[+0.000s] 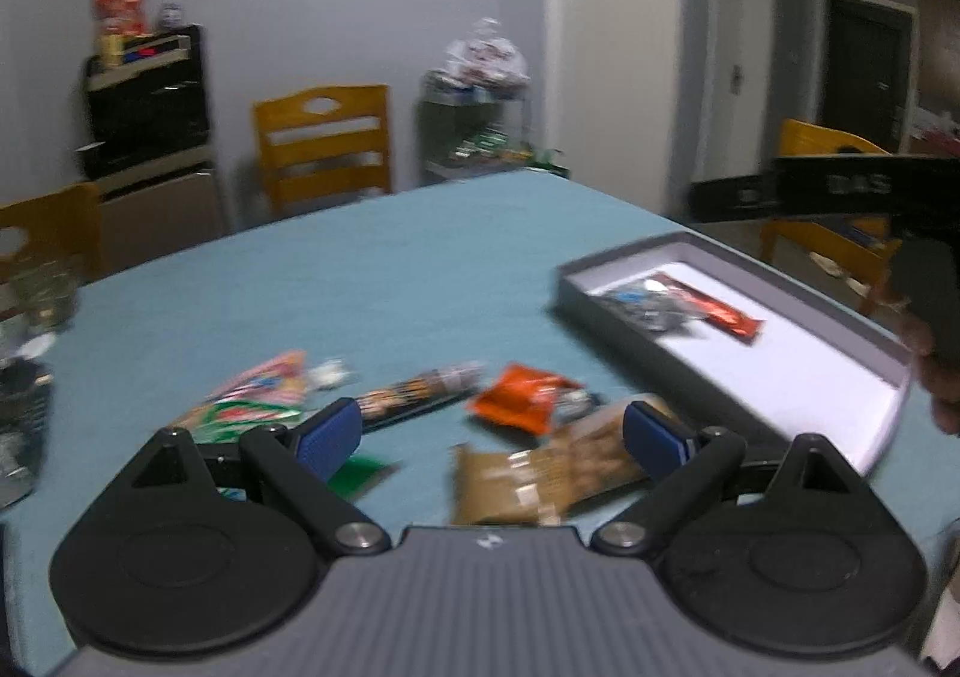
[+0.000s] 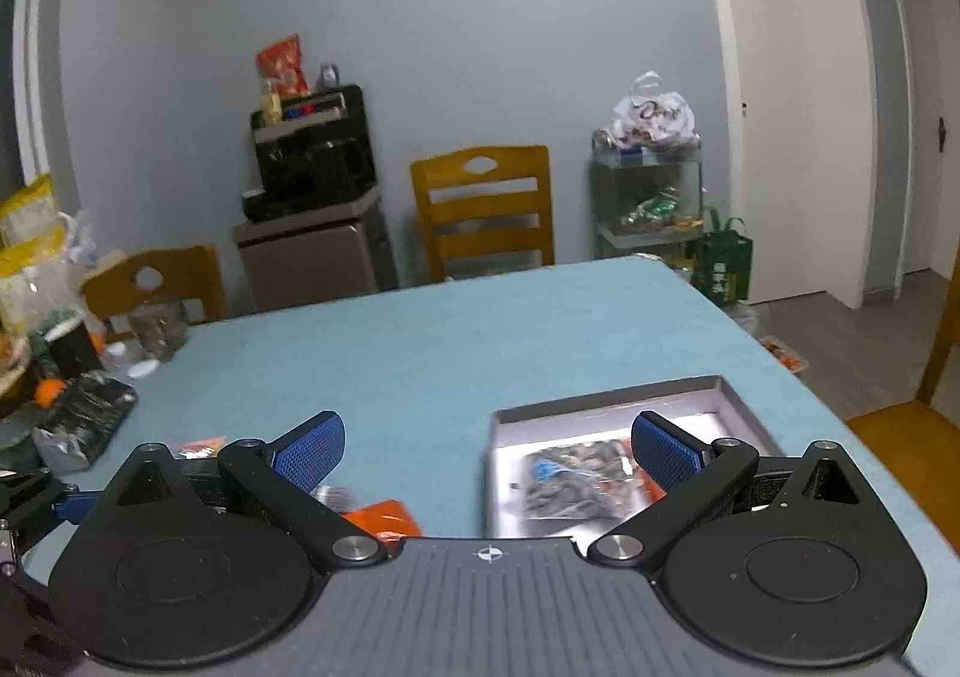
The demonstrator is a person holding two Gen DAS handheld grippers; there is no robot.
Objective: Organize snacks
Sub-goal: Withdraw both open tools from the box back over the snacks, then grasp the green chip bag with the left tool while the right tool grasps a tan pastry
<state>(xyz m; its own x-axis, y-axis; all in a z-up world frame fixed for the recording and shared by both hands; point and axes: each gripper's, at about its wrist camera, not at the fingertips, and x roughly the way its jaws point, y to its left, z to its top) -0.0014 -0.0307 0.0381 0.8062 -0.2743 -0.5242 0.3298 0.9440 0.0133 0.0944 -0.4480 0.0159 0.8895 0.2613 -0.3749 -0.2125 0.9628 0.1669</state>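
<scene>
— Where are the snacks?
— Loose packets point(image 1: 522, 398) lie on the blue surface point(image 1: 420, 269); two, one perhaps a dark bag point(image 2: 570, 482), sit in the grey tray point(image 1: 840, 341).
— The grippers?
— Left gripper point(image 1: 492, 431) and right gripper point(image 2: 489, 446) both gape, holding nothing.

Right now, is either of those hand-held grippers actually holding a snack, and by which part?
Neither. The left hand-held gripper and right hand-held gripper are both open and empty, above the table.
</scene>
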